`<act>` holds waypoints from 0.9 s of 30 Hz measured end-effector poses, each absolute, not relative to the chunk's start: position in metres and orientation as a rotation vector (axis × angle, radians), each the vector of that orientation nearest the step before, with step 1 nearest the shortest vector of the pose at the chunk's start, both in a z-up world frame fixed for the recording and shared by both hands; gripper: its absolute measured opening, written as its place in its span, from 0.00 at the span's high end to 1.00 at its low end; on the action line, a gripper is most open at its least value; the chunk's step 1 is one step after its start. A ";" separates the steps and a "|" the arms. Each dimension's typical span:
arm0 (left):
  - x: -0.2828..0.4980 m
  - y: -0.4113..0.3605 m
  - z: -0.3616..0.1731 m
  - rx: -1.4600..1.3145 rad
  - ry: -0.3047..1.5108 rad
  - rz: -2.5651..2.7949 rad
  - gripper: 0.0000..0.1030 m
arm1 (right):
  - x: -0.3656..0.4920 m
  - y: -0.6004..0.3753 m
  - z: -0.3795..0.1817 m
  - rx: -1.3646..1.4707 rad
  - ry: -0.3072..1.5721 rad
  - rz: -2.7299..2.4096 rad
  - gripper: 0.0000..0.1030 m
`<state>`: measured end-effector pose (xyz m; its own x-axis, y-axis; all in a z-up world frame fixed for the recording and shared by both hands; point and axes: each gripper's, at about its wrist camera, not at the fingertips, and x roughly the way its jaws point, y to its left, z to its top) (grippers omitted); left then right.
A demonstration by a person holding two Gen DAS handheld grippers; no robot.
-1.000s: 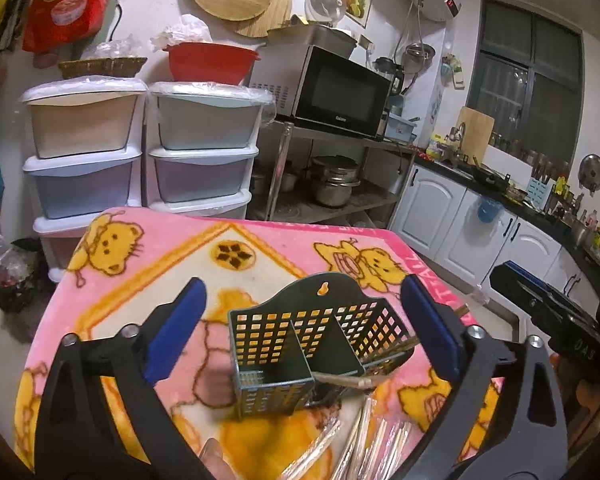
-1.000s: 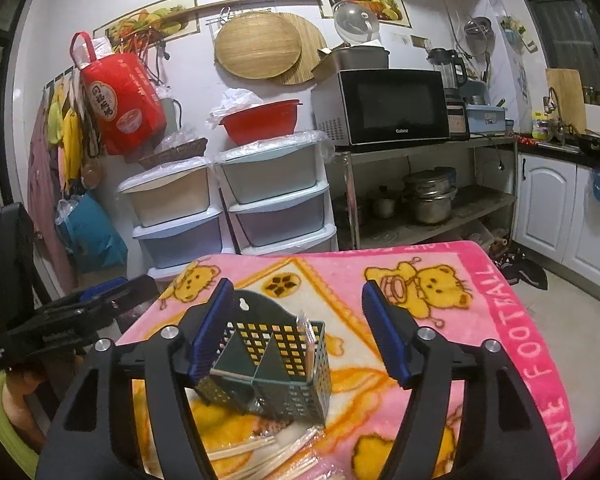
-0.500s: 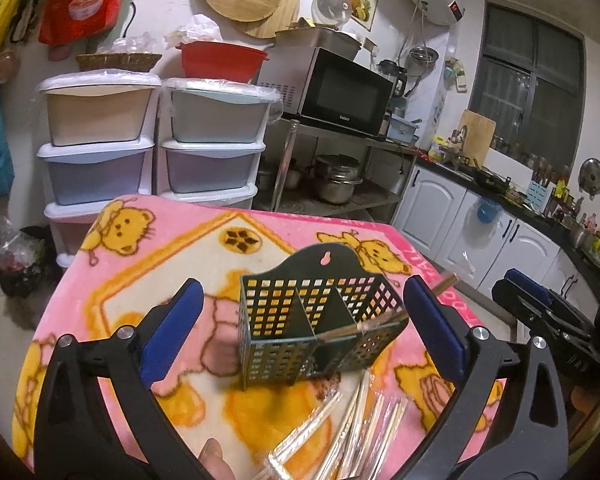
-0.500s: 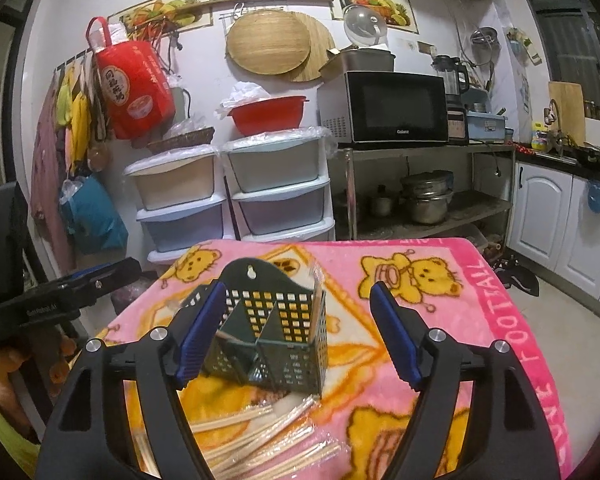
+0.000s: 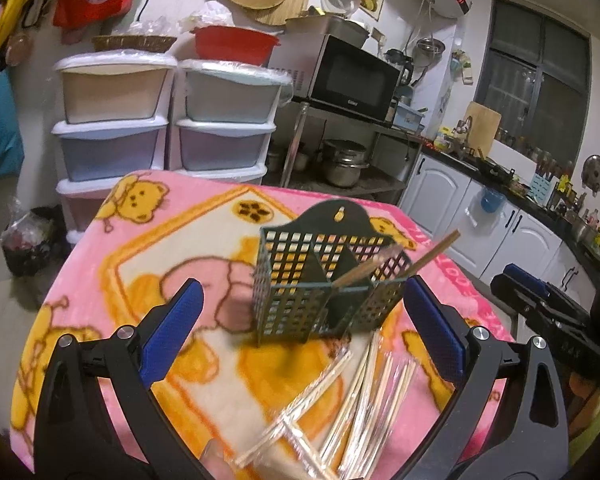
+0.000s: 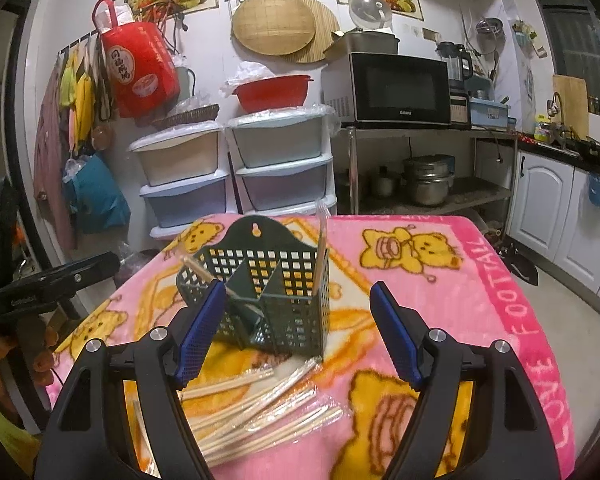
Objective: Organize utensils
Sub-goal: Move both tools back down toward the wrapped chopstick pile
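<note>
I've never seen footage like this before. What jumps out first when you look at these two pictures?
A dark green slotted basket stands in the middle of a bright pink teddy-bear blanket, with a few chopsticks leaning out of its compartments. In front of it lies a loose heap of plastic-wrapped chopsticks. At the bottom of each view an open gripper with blue pads frames the scene: the left gripper and the right gripper, both empty.

The lower ends of the chopsticks [image 5: 396, 266] standing in the green utensil caddy [image 5: 324, 280] are hidden behind its perforated walls. The wrapped chopsticks [image 6: 260, 404] near the worktop's [image 6: 480, 264] front edge run behind the right hand-held gripper [image 6: 296, 332] and are blurred in the left wrist view. Both views cut off the worktop's front edge.
</note>
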<state>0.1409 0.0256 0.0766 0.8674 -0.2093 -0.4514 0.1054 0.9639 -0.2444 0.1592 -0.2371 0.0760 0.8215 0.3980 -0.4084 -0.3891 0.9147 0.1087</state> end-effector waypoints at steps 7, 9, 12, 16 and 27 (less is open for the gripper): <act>0.127 0.036 0.057 -0.245 0.543 -0.151 0.10 | 0.155 -0.235 0.066 0.020 0.475 0.427 0.30; 0.124 0.038 0.052 -0.248 0.559 -0.152 0.10 | 0.154 -0.234 0.062 0.014 0.486 0.429 0.30; 0.120 0.039 0.045 -0.246 0.582 -0.148 0.10 | 0.153 -0.232 0.057 0.007 0.506 0.430 0.30; 0.116 0.040 0.033 -0.260 0.612 -0.151 0.10 | 0.152 -0.234 0.047 0.008 0.538 0.429 0.30; 0.107 0.036 -0.002 -0.287 0.722 -0.178 0.11 | 0.160 -0.243 0.007 0.027 0.691 0.408 0.31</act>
